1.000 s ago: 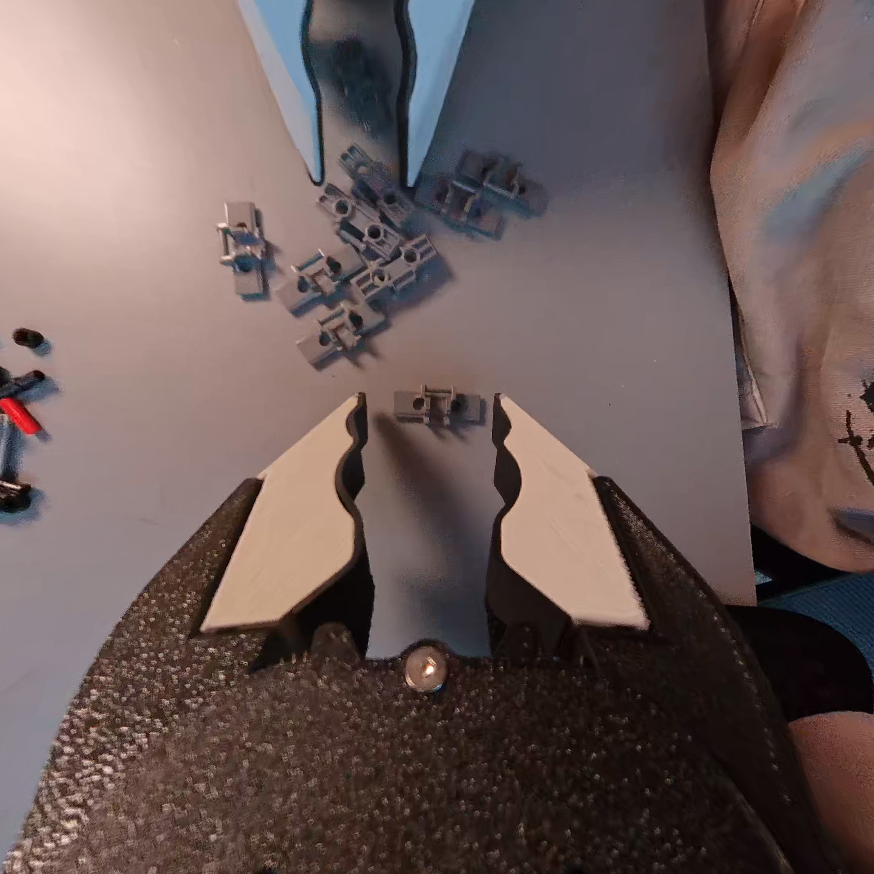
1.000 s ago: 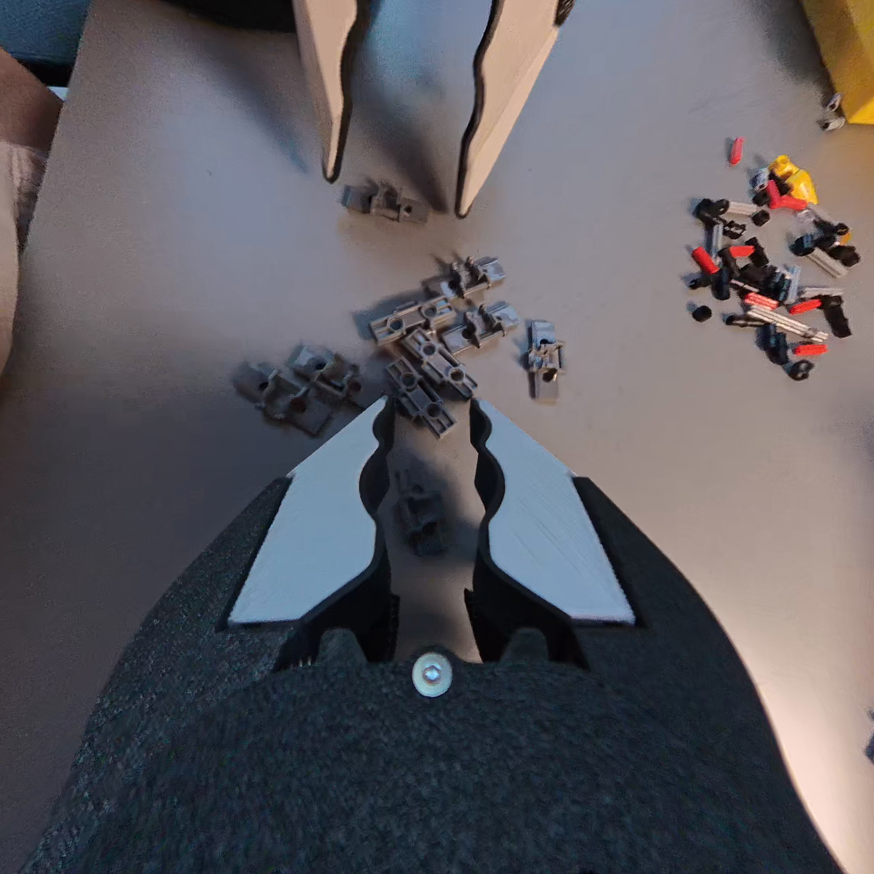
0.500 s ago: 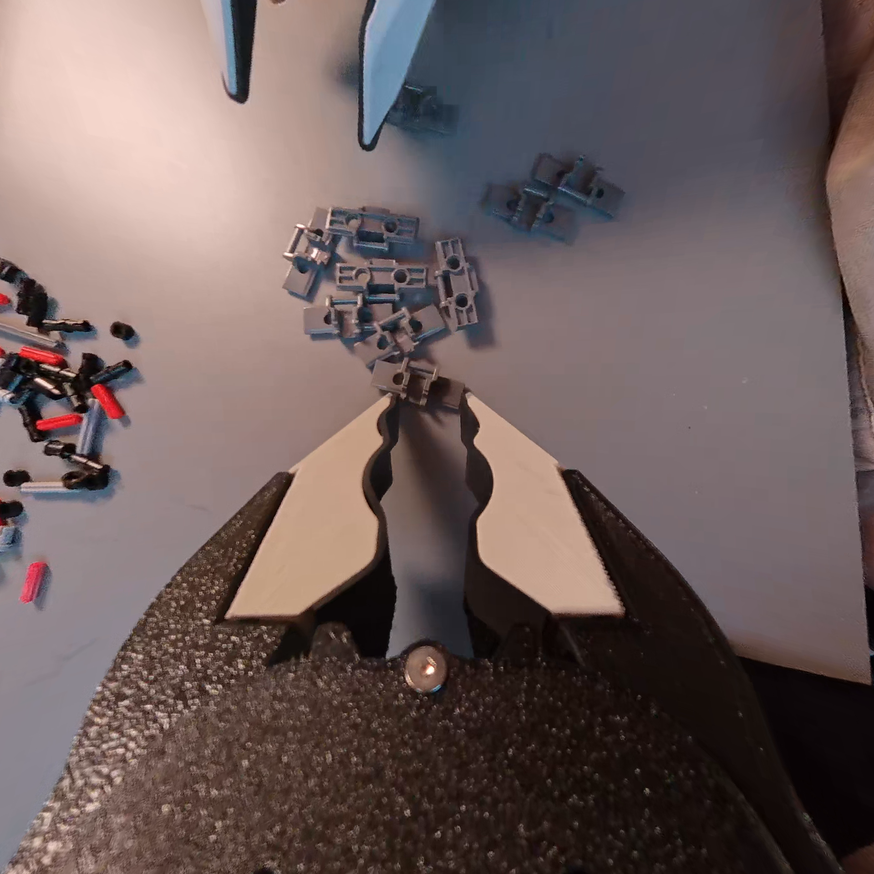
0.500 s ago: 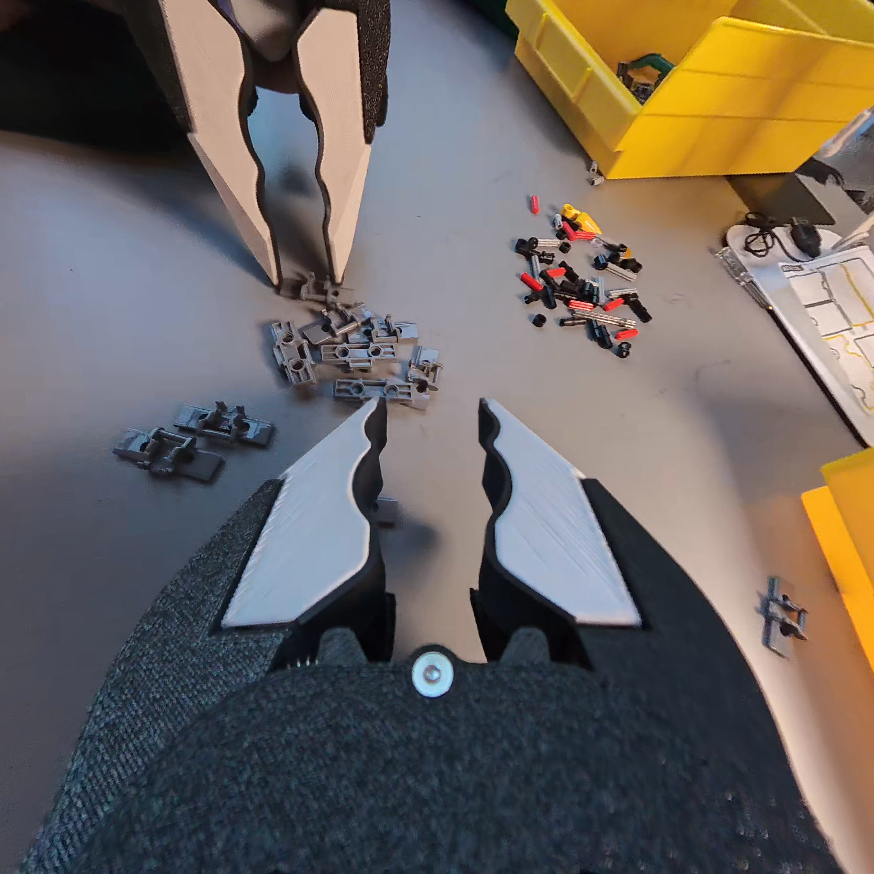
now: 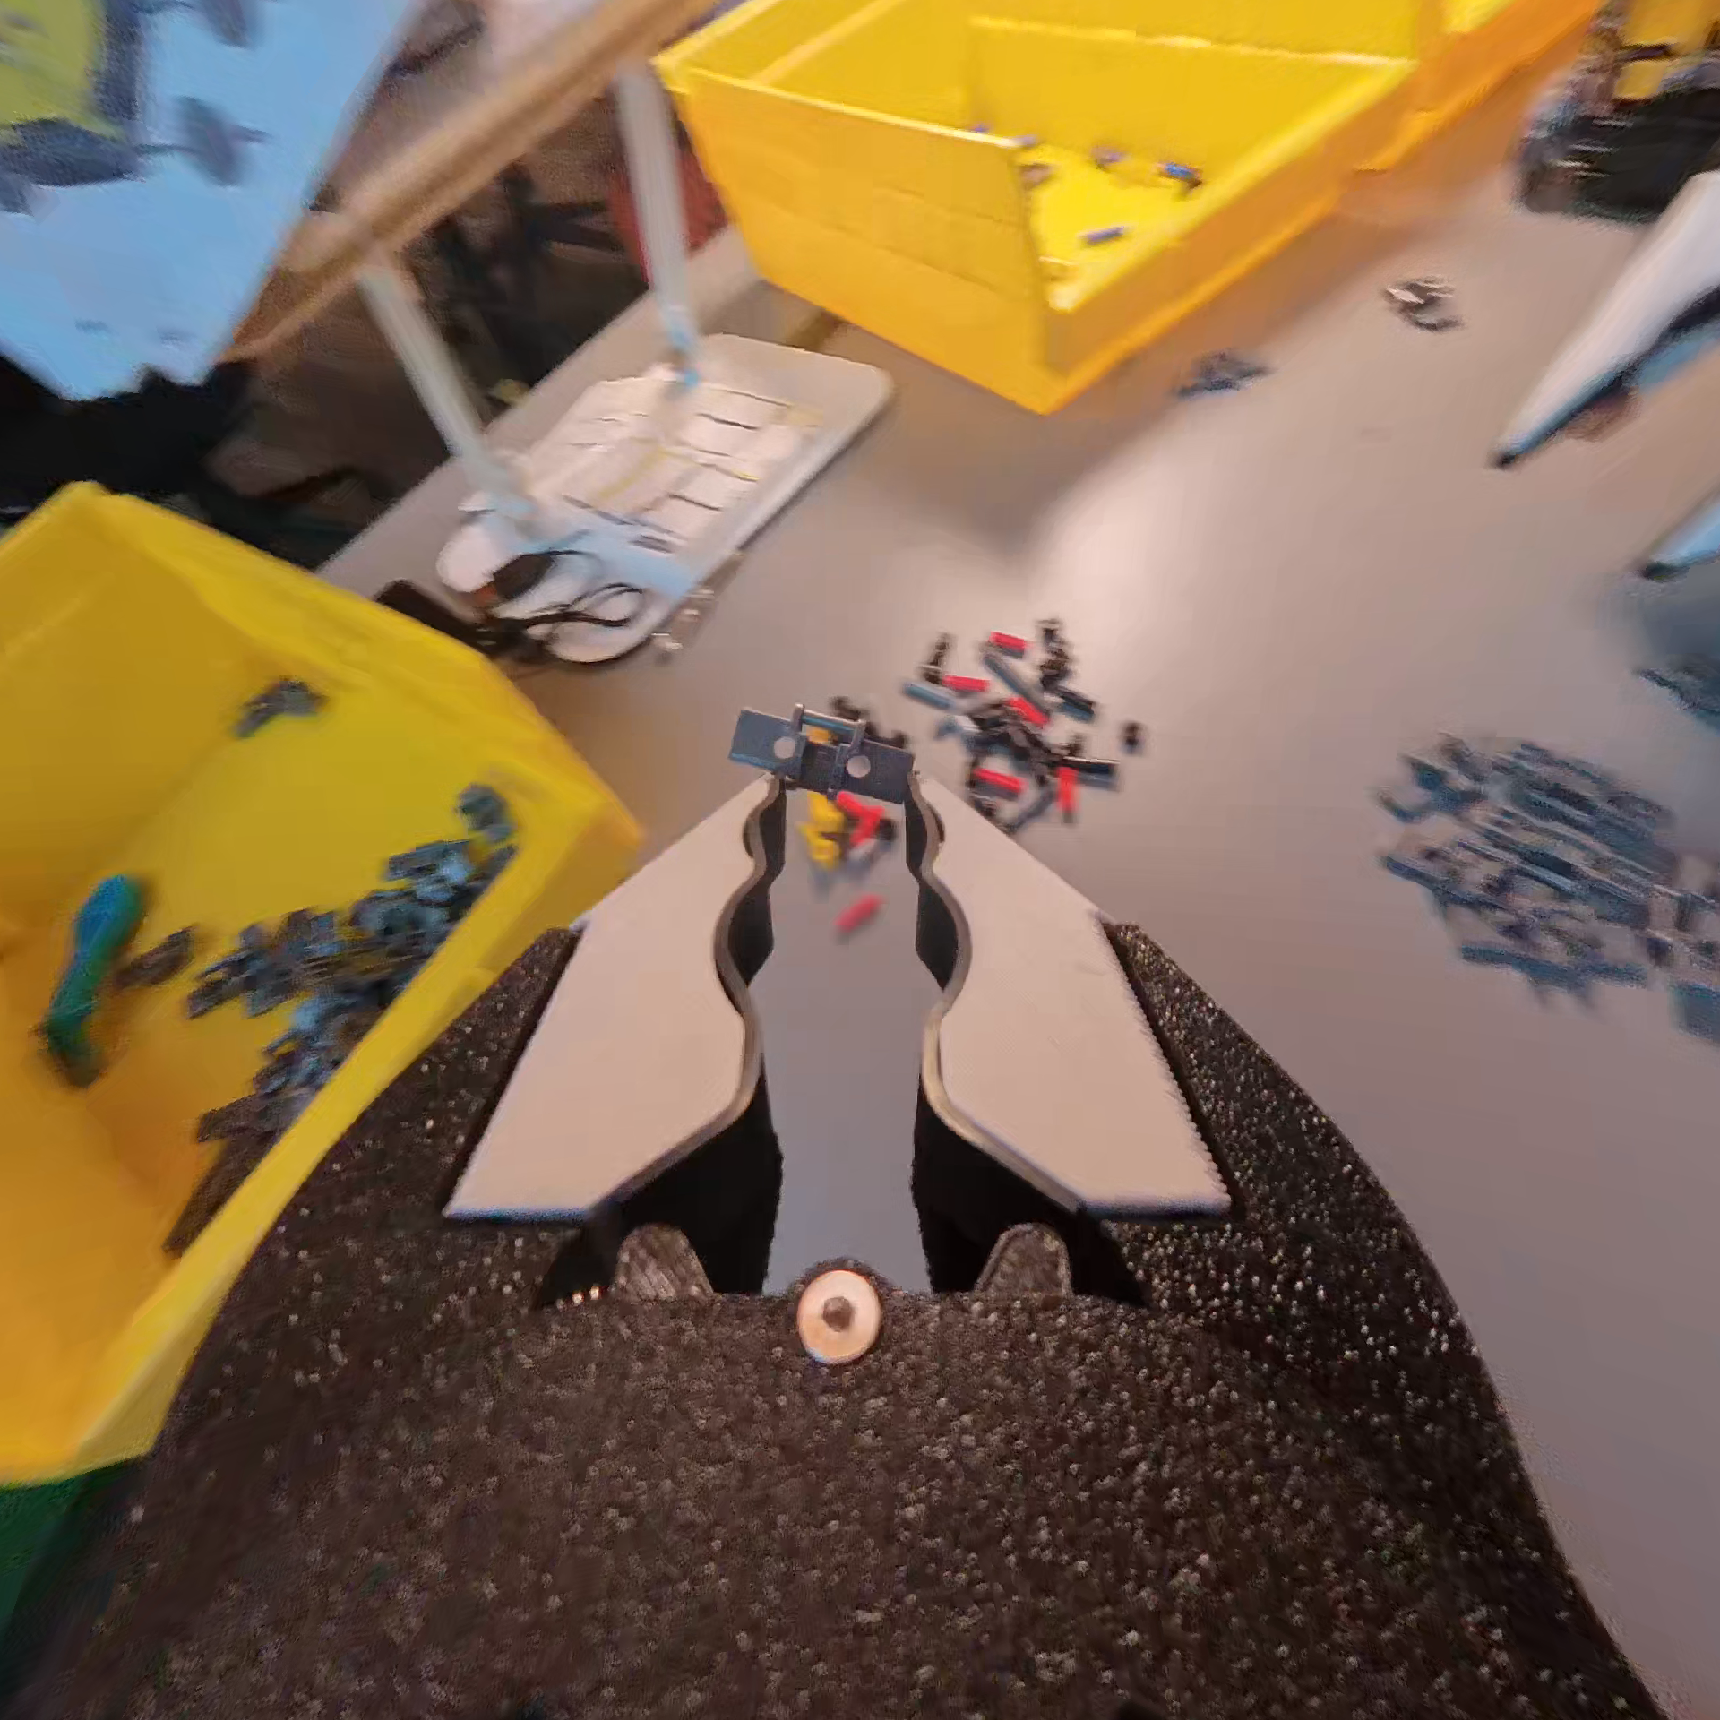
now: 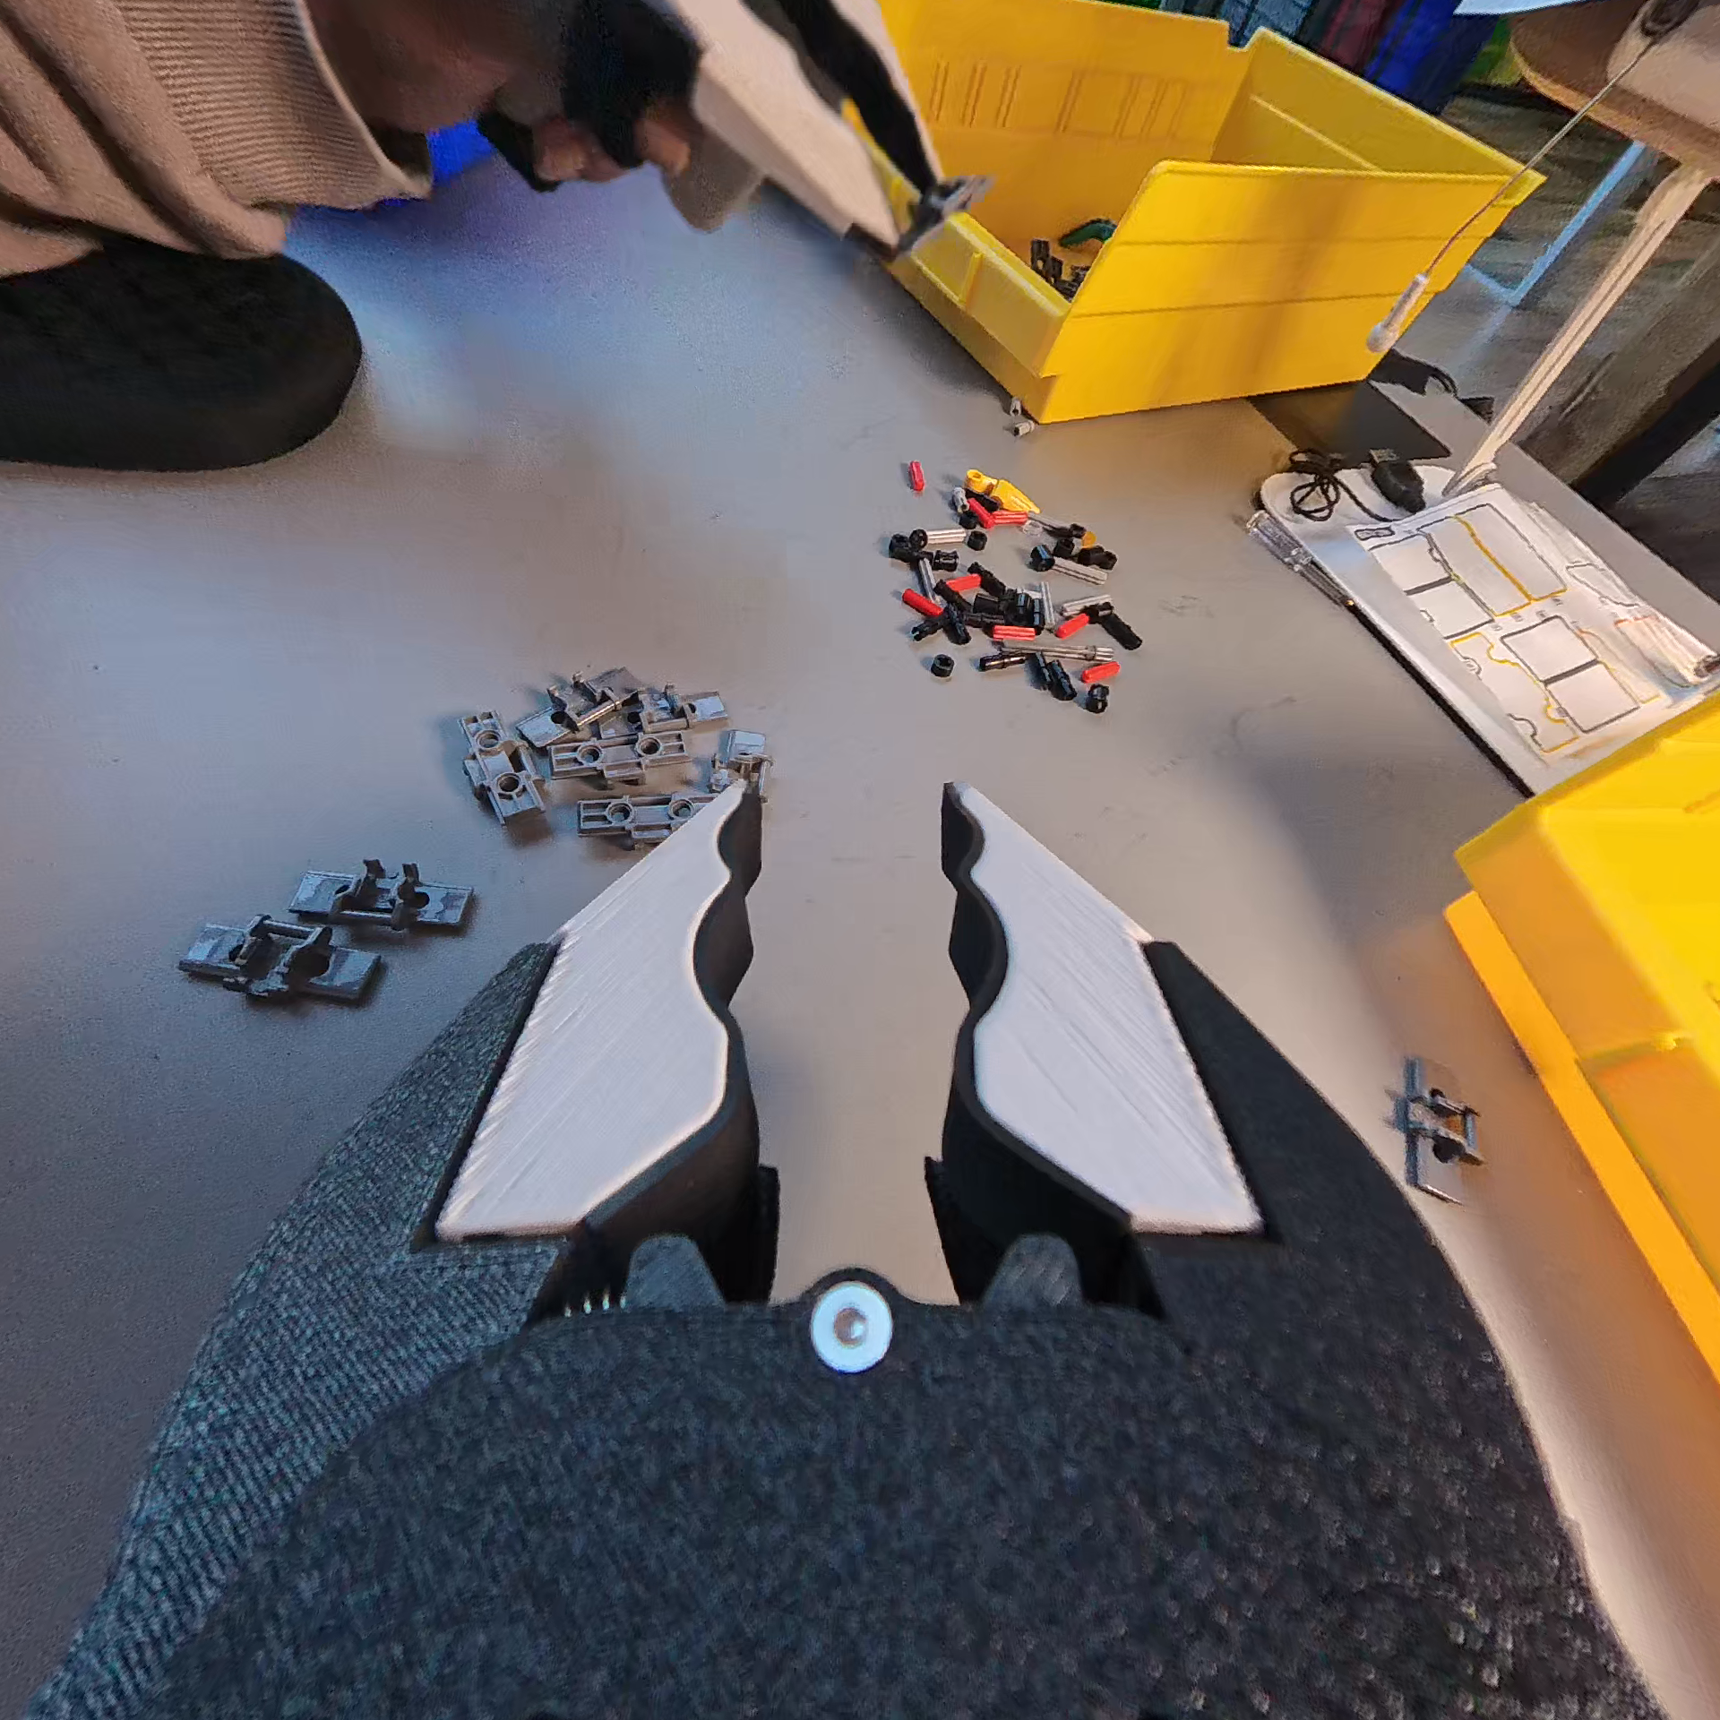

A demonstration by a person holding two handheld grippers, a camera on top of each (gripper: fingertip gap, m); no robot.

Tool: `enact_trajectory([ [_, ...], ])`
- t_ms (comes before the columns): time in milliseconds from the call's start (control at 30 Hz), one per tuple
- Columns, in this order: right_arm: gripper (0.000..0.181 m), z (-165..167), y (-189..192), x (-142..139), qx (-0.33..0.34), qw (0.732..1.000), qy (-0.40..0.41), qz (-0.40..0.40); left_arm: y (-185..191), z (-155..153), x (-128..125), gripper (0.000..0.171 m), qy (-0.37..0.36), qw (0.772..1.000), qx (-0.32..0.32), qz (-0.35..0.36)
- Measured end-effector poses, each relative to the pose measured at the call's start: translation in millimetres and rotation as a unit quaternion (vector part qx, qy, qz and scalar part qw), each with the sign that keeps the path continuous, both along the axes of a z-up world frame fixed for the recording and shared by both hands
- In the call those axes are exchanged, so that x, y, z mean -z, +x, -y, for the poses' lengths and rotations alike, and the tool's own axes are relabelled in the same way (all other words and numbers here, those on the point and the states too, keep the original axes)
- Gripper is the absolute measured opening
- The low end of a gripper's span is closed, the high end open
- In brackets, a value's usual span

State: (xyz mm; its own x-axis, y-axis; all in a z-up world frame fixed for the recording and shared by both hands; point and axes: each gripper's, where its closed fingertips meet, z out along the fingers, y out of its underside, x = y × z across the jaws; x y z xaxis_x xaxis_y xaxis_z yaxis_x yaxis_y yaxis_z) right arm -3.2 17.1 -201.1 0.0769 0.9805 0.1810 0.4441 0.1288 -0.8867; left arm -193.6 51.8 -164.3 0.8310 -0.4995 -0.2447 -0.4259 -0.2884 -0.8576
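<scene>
The left gripper [image 5: 842,791] pinches a small flat grey plastic link piece [image 5: 821,756] at its fingertips, up above the grey table [image 5: 1256,577]. Beside it on the left stands a yellow plastic bin [image 5: 307,651]. A printed sheet [image 6: 1526,624] is too small to read. The right gripper [image 6: 852,800] is spread wide and holds nothing, near a pile of grey link pieces [image 6: 596,754].

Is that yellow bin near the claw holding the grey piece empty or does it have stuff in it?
Not empty. The yellow bin beside the left claw holds a heap of small grey parts and one green item.
</scene>
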Motion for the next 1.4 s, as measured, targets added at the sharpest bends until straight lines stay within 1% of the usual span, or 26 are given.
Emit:
enact_trajectory([
  [100,0.037,-1,1,0,0.002,1.0,-0.004,-0.002,-50,-34,-16,0.025,0.029,0.994,-0.104,-0.011],
  [200,0.037,-1,1,0,0.002,1.0,0.002,-0.002,-96,-60,-12,0.025,0.022,0.981,-0.191,-0.024],
  [233,0.037,0,1,0,0.0,1.0,0.004,-0.002,-109,-66,-7,0.025,0.013,0.976,-0.216,-0.03],
  [267,0.037,0,1,-1,-0.001,1.0,0.003,-0.003,-119,-69,0,0.025,-0.001,0.971,-0.237,-0.028],
  [300,0.037,1,1,-2,-0.004,1.0,0.001,-0.005,-123,-72,2,0.028,-0.004,0.969,-0.248,-0.015],
  [333,0.038,3,2,-2,-0.01,1.0,-0.001,-0.005,-120,-72,1,0.034,0.001,0.97,-0.241,0.004],
  [367,0.04,5,3,-2,-0.015,1.0,-0.002,-0.003,-110,-70,-1,0.038,0.001,0.975,-0.22,0.021],
  [400,0.042,6,3,-1,-0.021,1.0,-0.001,-0.002,-94,-66,-4,0.042,-0.002,0.983,-0.183,0.034],
  [433,0.044,8,4,-1,-0.025,1.0,-0.002,0.0,-69,-59,-7,0.042,-0.012,0.991,-0.125,0.045],
  [467,0.045,8,4,0,-0.027,1.0,-0.004,0.001,-38,-46,-6,0.041,-0.033,0.996,-0.052,0.059],
  [500,0.045,9,4,0,-0.028,1.0,-0.006,0.001,-6,-30,-4,0.042,-0.06,0.995,0.024,0.073],
  [533,0.046,9,3,1,-0.031,0.999,-0.009,0.002,24,-11,1,0.043,-0.085,0.989,0.094,0.078],
  [600,0.047,12,3,4,-0.037,0.999,-0.017,0.004,70,27,16,0.043,-0.113,0.971,0.206,0.051],
  [667,0.047,14,2,7,-0.041,0.999,-0.017,0.01,99,58,36,0.044,-0.154,0.948,0.278,0.017],
  [733,0.047,14,2,10,-0.043,0.999,-0.017,0.017,114,78,52,0.047,-0.188,0.931,0.313,-0.013],
  [833,0.047,14,2,11,-0.042,0.999,-0.017,0.019,131,98,66,0.052,-0.218,0.907,0.36,-0.029],
  [967,0.047,14,1,14,-0.042,0.999,-0.021,0.022,137,99,85,0.061,-0.218,0.9,0.372,-0.063],
  [1033,0.047,15,1,14,-0.044,0.999,-0.022,0.023,139,97,91,0.062,-0.217,0.898,0.376,-0.069],
  [1100,0.047,15,1,15,-0.045,0.998,-0.022,0.024,140,97,93,0.056,-0.218,0.897,0.378,-0.069],
  [1167,0.047,15,2,15,-0.045,0.998,-0.021,0.025,140,97,93,0.045,-0.216,0.897,0.378,-0.072],
  [1200,0.047,15,2,15,-0.044,0.998,-0.022,0.025,139,96,93,0.035,-0.214,0.898,0.376,-0.077],
  [1300,0.047,14,2,16,-0.044,0.998,-0.023,0.026,136,96,93,0.024,-0.215,0.899,0.372,-0.083],
  [1333,0.047,14,2,16,-0.044,0.998,-0.023,0.026,134,96,93,0.017,-0.214,0.9,0.37,-0.085],
  [1400,0.047,14,2,16,-0.044,0.998,-0.023,0.027,132,96,93,0.016,-0.219,0.9,0.368,-0.085],
])
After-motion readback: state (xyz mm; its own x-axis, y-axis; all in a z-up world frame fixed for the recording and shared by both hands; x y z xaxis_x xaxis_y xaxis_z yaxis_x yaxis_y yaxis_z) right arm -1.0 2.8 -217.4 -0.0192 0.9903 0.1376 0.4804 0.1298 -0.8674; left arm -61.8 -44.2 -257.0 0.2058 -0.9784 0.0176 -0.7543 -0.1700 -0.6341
